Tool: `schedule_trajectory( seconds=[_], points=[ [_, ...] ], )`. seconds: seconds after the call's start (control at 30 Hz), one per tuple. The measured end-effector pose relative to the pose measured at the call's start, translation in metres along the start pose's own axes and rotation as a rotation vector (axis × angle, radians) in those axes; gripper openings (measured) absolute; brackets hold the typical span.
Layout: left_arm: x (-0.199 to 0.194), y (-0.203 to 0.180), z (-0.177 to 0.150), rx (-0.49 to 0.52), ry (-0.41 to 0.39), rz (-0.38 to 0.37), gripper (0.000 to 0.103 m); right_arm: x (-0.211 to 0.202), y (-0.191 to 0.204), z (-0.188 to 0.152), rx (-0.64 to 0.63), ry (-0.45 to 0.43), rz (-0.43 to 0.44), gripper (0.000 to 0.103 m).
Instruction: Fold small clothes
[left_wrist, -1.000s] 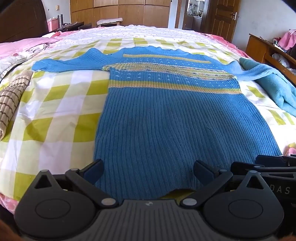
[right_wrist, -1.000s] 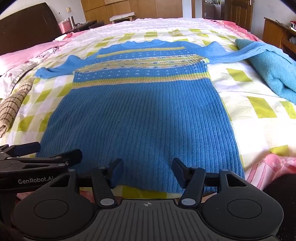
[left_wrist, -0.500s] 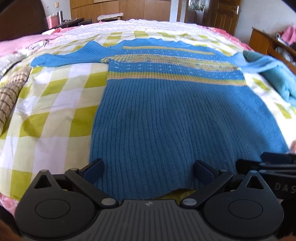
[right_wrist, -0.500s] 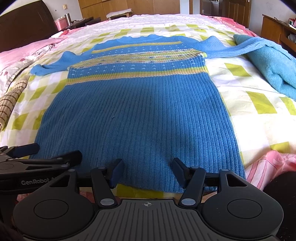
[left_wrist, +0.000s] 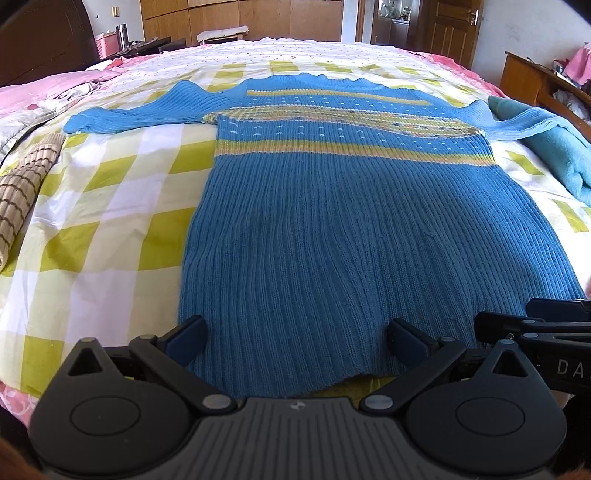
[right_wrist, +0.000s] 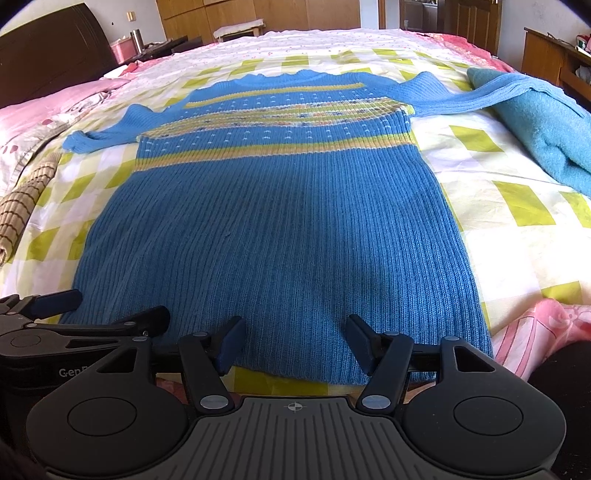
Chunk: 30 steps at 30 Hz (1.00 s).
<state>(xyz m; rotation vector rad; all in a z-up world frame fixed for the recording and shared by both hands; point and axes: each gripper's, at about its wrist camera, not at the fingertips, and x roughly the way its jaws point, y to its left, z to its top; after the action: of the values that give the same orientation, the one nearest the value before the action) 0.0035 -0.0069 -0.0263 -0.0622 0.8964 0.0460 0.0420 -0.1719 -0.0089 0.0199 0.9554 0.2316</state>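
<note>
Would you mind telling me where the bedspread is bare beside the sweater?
Bare checked bedspread lies between the sweater and the striped cloth. The opposite side is tighter: the teal blanket lies under the sleeve.

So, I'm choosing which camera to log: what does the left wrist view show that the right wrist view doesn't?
Only the left wrist view shows the left gripper head-on, open at the hem.

Only the right wrist view shows the right gripper head-on, open, plus a pink cloth at the bed's near corner.

Both show the blue sweater spread flat, the checked sheet and the teal towel.
</note>
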Motion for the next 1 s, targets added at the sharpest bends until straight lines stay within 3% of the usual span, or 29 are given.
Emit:
schedule_trajectory(
  seconds=[1.0],
  points=[
    [-0.016,0.012,0.009,-0.072,-0.012,-0.021,0.103,-0.007,0.005,0.002,-0.031,-0.039,0.000,0.062]
  ],
)
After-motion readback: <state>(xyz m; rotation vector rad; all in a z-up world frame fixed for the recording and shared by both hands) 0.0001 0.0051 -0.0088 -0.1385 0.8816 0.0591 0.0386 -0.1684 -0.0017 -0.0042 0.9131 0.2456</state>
